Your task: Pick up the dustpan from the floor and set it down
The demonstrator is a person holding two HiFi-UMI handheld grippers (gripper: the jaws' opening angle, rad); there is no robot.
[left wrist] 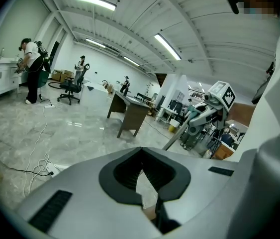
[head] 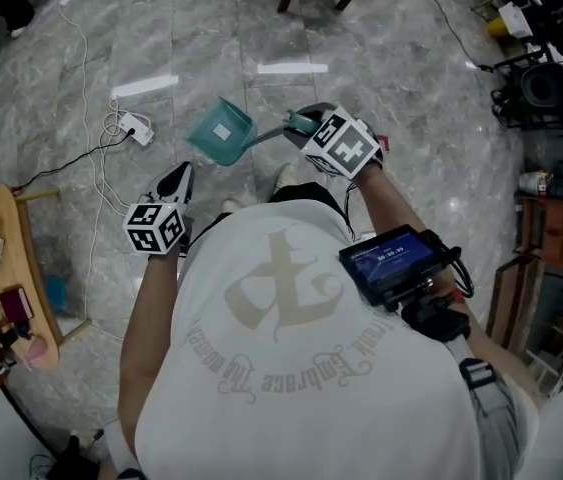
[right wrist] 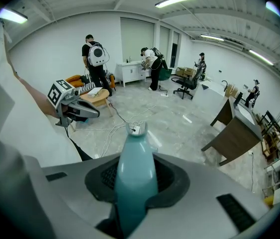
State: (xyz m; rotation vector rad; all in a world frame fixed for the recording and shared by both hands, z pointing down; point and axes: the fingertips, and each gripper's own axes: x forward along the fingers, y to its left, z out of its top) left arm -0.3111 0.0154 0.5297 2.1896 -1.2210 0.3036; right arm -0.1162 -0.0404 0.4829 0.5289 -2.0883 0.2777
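Note:
A teal dustpan [head: 221, 134] with a long handle [head: 269, 134] is out in front of the person, over the grey marble floor. My right gripper [head: 299, 124] is shut on the end of that handle. In the right gripper view the teal handle [right wrist: 135, 183] runs straight out between the jaws, and the pan itself is hidden behind it. My left gripper [head: 178, 180] is lower left of the pan, apart from it. Its jaws [left wrist: 142, 152] meet at the tips with nothing between them.
A white power strip [head: 139, 130] with loose cables lies on the floor left of the dustpan. A low wooden table [head: 11, 258] stands at the left, a dark desk [right wrist: 239, 133] farther off, and equipment racks [head: 546, 88] at the right. Several people work at the far wall.

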